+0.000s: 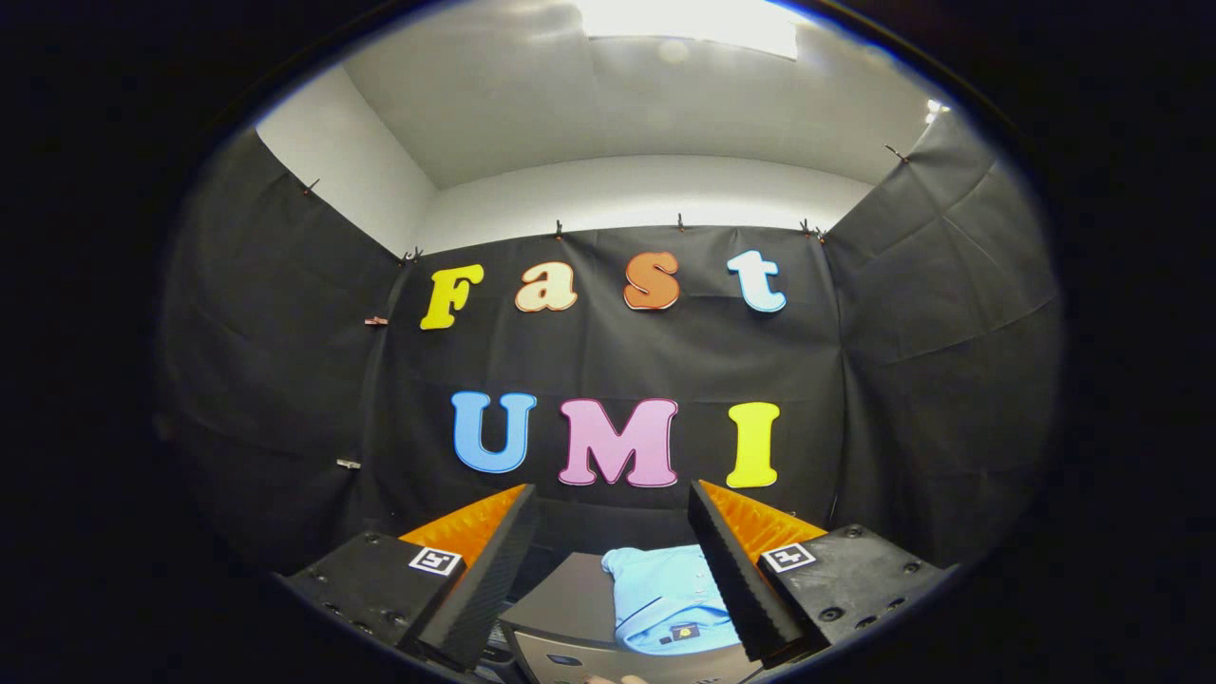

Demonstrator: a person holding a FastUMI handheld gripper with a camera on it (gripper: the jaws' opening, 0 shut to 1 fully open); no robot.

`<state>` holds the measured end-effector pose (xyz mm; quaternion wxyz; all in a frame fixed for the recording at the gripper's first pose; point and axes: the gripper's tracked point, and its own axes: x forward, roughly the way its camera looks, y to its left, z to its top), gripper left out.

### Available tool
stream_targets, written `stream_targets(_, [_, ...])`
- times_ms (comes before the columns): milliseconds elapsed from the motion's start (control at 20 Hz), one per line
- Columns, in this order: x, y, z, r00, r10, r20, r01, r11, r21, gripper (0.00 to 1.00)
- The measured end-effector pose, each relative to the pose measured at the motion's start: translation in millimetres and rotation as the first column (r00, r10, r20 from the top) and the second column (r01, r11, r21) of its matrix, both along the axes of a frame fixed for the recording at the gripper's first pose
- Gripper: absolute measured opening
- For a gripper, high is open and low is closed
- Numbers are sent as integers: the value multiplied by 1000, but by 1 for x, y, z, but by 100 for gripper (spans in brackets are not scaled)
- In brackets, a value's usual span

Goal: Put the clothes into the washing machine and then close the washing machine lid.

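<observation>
Blue shirt (670, 597) low-centre on washer lid (560, 603) — gripper (613, 579) fingers spread, empty, high above — descent may snag only a fold.

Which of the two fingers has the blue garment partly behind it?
The right finger: its inner edge covers the blue garment. The left finger stands apart from it.

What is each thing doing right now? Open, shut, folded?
Gripper: fingers open, holding nothing.
Shirt: light blue, folded, lying on the washer, between the fingers and below them.
Washer: grey top under the shirt; cannot tell if the lid is open.
</observation>
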<state>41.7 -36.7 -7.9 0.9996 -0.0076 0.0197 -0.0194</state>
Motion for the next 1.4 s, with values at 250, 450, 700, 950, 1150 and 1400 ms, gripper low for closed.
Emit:
stream_targets(250, [28, -42, -1, 997, -72, -18, 72, 997, -11, 99])
stream_targets(450, [62, -70, -11, 992, -111, -55, 110, 994, -13, 98])
stream_targets(700, [122, -97, -43, 979, -140, -150, 133, 990, -55, 98])
stream_targets(950, [179, -119, -90, 952, -143, -272, 126, 989, -77, 99])
stream_targets(1150, [207, -139, -150, 897, -160, -413, 139, 987, -80, 98])
stream_targets(1400, [222, -149, -204, 833, -161, -530, 151, 987, -62, 98])
